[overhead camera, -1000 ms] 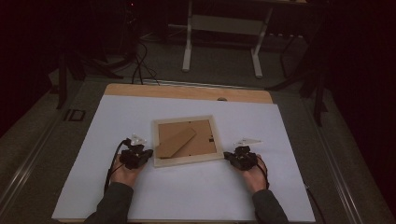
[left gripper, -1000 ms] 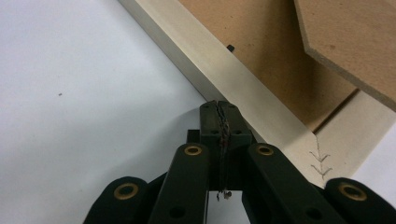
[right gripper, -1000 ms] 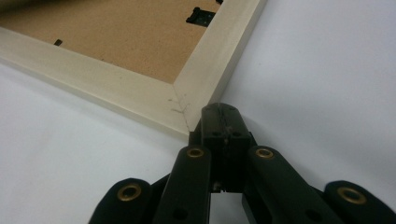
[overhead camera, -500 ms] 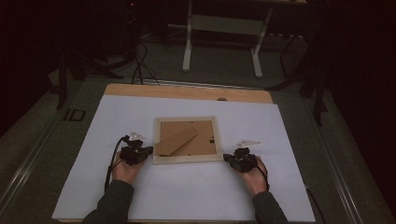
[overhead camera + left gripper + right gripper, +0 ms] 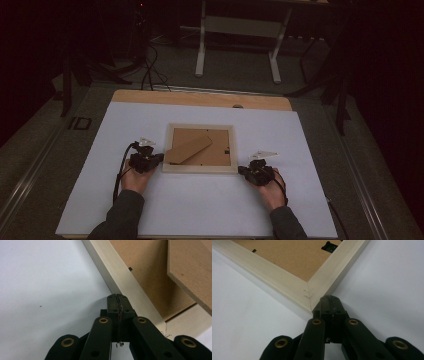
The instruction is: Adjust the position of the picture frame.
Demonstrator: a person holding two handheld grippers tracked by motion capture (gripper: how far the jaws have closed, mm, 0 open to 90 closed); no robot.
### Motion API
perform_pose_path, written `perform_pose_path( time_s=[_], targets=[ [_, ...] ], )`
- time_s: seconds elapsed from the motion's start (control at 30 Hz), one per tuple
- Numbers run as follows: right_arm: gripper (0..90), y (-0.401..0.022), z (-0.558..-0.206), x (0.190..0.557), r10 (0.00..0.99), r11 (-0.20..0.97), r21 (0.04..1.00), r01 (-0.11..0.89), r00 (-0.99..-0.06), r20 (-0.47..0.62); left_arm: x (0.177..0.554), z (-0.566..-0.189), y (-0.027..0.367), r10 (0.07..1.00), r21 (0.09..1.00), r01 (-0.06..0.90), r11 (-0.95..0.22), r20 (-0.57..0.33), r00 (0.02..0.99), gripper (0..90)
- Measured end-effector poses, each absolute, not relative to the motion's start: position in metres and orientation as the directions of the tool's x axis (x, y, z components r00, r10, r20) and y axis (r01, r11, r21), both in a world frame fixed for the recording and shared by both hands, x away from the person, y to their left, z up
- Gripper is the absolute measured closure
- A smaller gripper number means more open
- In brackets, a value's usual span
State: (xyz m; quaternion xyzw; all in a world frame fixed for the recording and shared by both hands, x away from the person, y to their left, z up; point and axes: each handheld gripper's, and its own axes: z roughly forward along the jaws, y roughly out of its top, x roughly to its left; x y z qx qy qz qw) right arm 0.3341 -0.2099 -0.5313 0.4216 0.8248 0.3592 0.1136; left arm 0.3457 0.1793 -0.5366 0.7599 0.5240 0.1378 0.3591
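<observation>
A pale wooden picture frame (image 5: 200, 148) is laid face down near the middle of a white sheet (image 5: 200, 210) that covers the table. Its brown backing board (image 5: 218, 155) is turned upward, and a brown stand flap (image 5: 189, 149) is seen lying slantwise across that board. A small black clip (image 5: 329, 246) is fixed at the inner edge of the backing, near the frame's right side.

The left gripper (image 5: 150, 161) is placed just beside the frame's left edge, towards its near corner. In the left gripper view its jaws are pressed together with nothing between them, and the closed tip (image 5: 117, 298) is set against the outer side of the frame's pale moulding (image 5: 125, 282); whether it actually touches cannot be told for certain. The raised edge of the stand flap (image 5: 190, 272) is seen beyond the moulding.

The right gripper (image 5: 250, 172) is placed at the frame's near right corner. In the right gripper view its jaws are likewise closed on nothing, and the tip (image 5: 329, 300) is brought right up to the mitred corner joint (image 5: 308, 293), where small staple marks are visible.

Each gripper is held by a hand in a dark sleeve (image 5: 122, 217), and a cable (image 5: 120, 167) is trailed from the left one. A strip of bare wooden tabletop (image 5: 200, 98) is left uncovered beyond the sheet's far edge. Farther off, a white stand (image 5: 240, 30) and dark cables (image 5: 147, 70) are seen on the floor.
</observation>
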Motion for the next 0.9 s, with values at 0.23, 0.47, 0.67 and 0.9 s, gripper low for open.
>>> perform_pose_path(
  time_s=[0.23, 0.47, 0.67, 0.9],
  targets=[
    [90.0, -0.209, -0.532, 0.334, 0.778, 0.382, 0.688, 0.617, -0.616, 0.120, 0.343, -0.536, 0.178, 0.899, 0.689, 0.696, -0.203, -0.150, 0.410, 90.0],
    [90.0, -0.207, -0.532, 0.334, 0.778, 0.382, 0.690, 0.615, -0.617, 0.119, 0.337, -0.536, 0.181, 0.895, 0.691, 0.695, -0.199, -0.160, 0.416, 90.0],
    [90.0, -0.206, -0.532, 0.336, 0.781, 0.372, 0.690, 0.621, -0.611, 0.128, 0.331, -0.537, 0.183, 0.891, 0.687, 0.703, -0.184, -0.185, 0.414, 90.0],
    [90.0, -0.206, -0.532, 0.340, 0.780, 0.370, 0.691, 0.621, -0.611, 0.131, 0.324, -0.537, 0.184, 0.887, 0.686, 0.704, -0.181, -0.196, 0.419, 90.0]
  ],
)
